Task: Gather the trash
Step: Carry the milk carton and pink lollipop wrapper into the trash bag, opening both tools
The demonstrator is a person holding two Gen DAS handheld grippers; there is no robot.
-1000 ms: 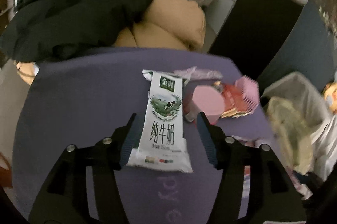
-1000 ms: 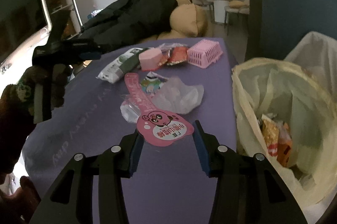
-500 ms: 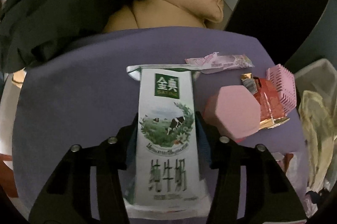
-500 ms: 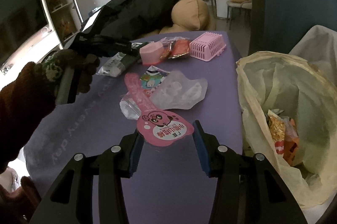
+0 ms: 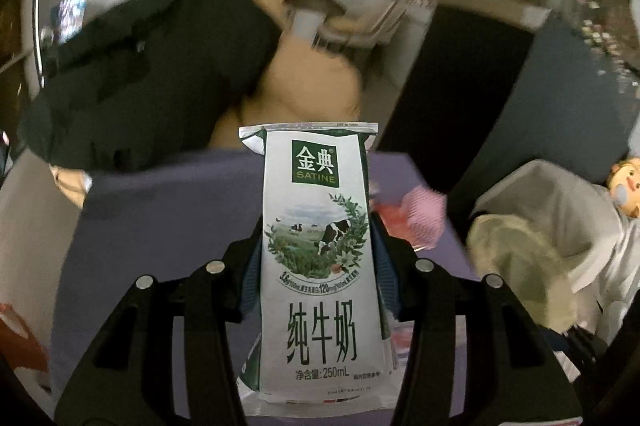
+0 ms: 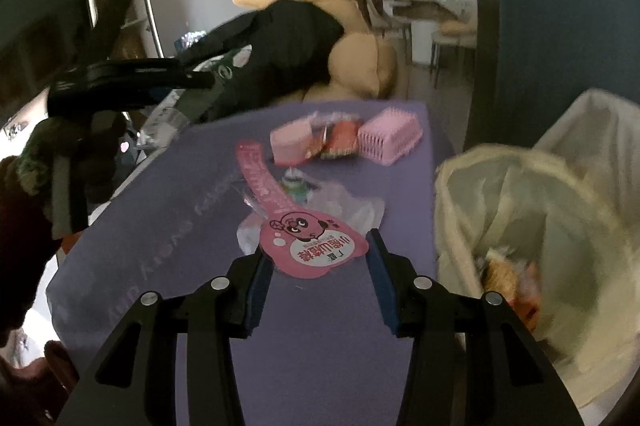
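Left gripper (image 5: 318,262) fingers clamped the milk carton (image 5: 320,266), lifted off the purple worktop (image 6: 320,346); right gripper (image 6: 320,266) fingers open around the pink wrapper (image 6: 310,240).

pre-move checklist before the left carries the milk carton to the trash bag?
1. Milk carton between the left gripper jaws, which have just been closing, pads on both sides: ok.
2. Carton lifted off the purple table: ok.
3. Trash bag mouth open: ok.
4. Right gripper clear of the way to the bag: cannot tell.
5. Pink wrapper sits between the right jaws, whether gripped: cannot tell.
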